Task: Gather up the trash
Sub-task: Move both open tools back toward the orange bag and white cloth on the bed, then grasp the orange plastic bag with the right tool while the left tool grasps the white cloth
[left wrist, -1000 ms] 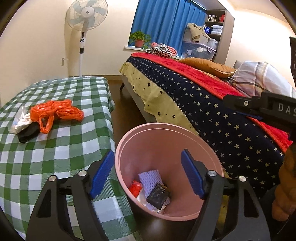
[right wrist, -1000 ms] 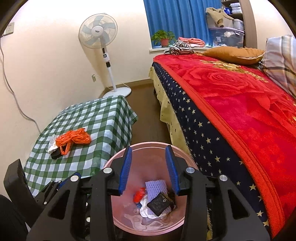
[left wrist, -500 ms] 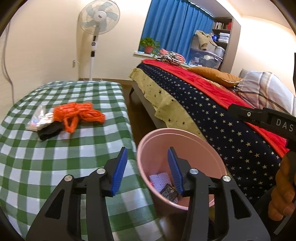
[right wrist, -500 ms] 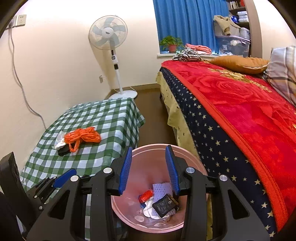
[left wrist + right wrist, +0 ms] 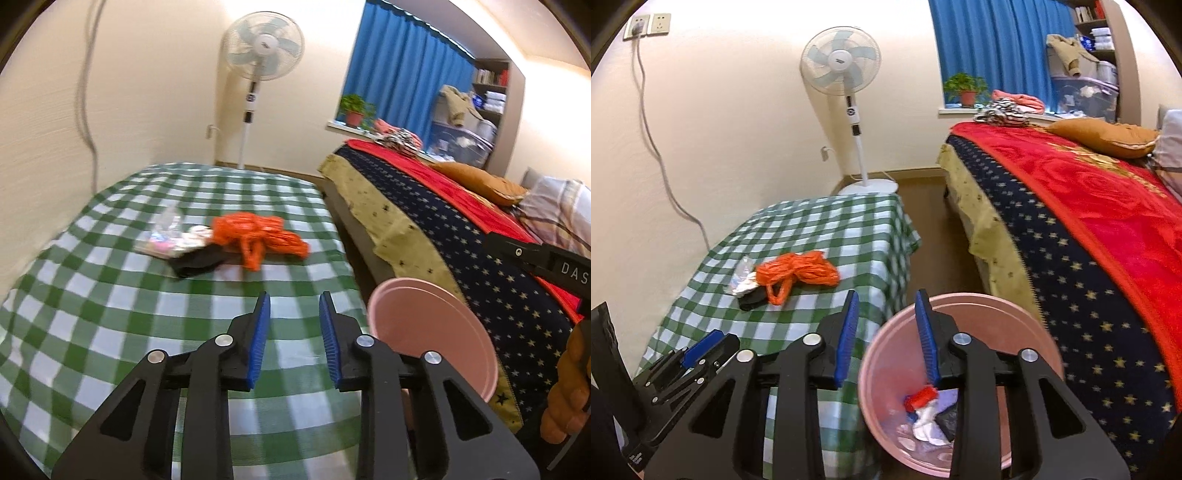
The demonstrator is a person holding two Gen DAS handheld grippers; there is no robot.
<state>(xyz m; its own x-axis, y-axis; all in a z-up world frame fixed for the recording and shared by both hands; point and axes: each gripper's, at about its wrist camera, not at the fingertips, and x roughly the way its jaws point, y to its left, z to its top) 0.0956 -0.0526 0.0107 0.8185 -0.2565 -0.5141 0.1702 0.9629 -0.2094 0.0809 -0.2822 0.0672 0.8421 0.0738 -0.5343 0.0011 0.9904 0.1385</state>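
The left gripper is hovering empty over the green-checked surface, jaws narrowly parted. Ahead, an orange plastic bag is lying against a black scrap and a clear wrapper. The right gripper is hanging empty, narrowly parted, above the pink trash bin beside the bed.

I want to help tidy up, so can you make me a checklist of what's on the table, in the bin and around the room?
Surface: table under a green checked cloth.
Job's things: orange bag, black scrap and clear wrapper bunched together on the cloth; pink bin beside the table already holds scraps.
Clutter: nothing seen.
Grippers: left tool open, empty, over the cloth; right tool open, empty, above the bin's rim.
Cables: cord hanging from a wall socket.
Surroundings: fan, bed, blue curtain.
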